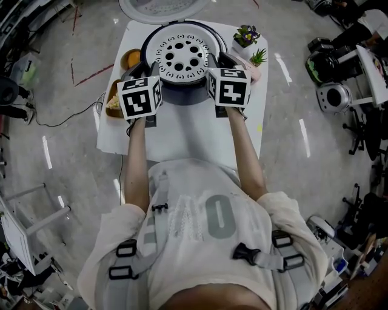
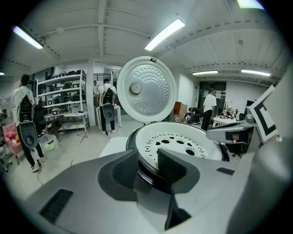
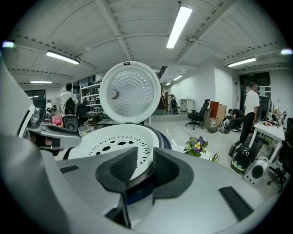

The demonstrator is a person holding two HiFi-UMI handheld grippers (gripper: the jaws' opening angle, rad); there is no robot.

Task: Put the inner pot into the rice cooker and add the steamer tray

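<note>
The white steamer tray (image 1: pixel 182 57) with round holes lies on top of the rice cooker (image 1: pixel 182 94), whose lid (image 1: pixel 160 7) stands open behind it. My left gripper (image 1: pixel 144 71) is at the tray's left rim. In the left gripper view the tray (image 2: pixel 178 144) rim runs between the jaws of the left gripper (image 2: pixel 147 167), which stand a little apart from it. My right gripper (image 1: pixel 221 65) is at the right rim. In the right gripper view the right gripper (image 3: pixel 145 167) has its pads closed on the tray (image 3: pixel 114 141) rim. A dark rim shows under the tray.
The cooker stands on a small white table (image 1: pixel 182 142). A potted purple flower (image 1: pixel 246 36) is at its back right, and an orange bowl (image 1: pixel 130 59) and a dish of food (image 1: pixel 113 100) sit at the left. Camera gear (image 1: pixel 330 97) lies on the floor at right.
</note>
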